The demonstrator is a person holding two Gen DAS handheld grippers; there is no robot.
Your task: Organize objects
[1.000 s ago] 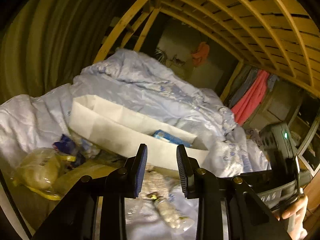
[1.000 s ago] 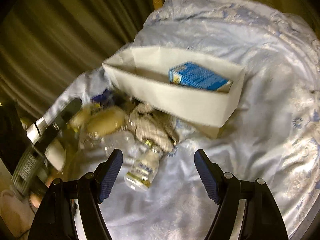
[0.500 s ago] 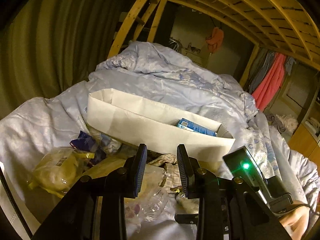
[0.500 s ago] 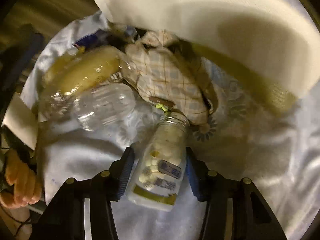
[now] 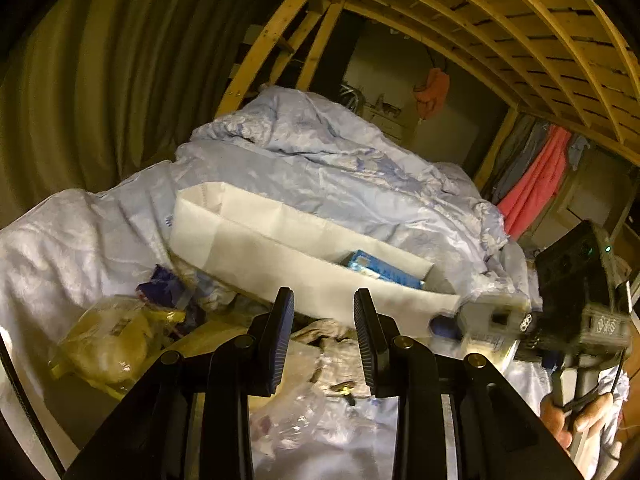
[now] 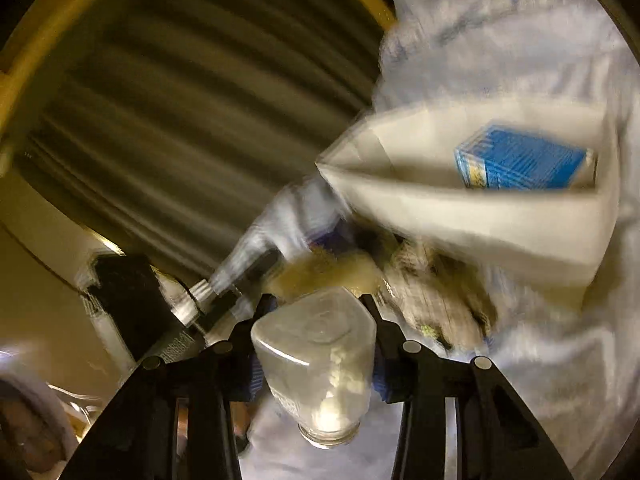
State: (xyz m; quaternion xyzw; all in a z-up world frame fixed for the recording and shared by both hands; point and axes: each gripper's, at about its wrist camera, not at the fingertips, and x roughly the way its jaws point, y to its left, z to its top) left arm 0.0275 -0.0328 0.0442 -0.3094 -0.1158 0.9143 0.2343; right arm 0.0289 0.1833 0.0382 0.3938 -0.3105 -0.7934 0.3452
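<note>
Carrying: I have the clear jar of white tablets (image 6: 320,364) between the fingers of the right gripper (image 6: 316,344), its flat base towards the lens and its neck hanging low; the jaws are closing on it and the pads already press its sides.
Destination: I judge the white fabric bin (image 6: 460,216) on the pale blue bedding (image 6: 552,360) is where it goes; a blue carton (image 6: 520,164) lies at the bin's right end, so the empty left stretch is my target.
Doing it well: I would let the pinch settle before swinging, keep the jar clear of the soft near wall, and lower it inside before releasing.
Left gripper: left gripper (image 5: 322,332) hovers idle over the clutter, jaws drawn nearly together with nothing between them.
Right wrist view only: the grip on the jar and the tablets inside, though all is smeared by motion.
Left wrist view only: the yellow bag (image 5: 108,344), crumpled clear plastic (image 5: 296,412) and the person's hand (image 5: 576,420) under the right tool, all sharp.
</note>
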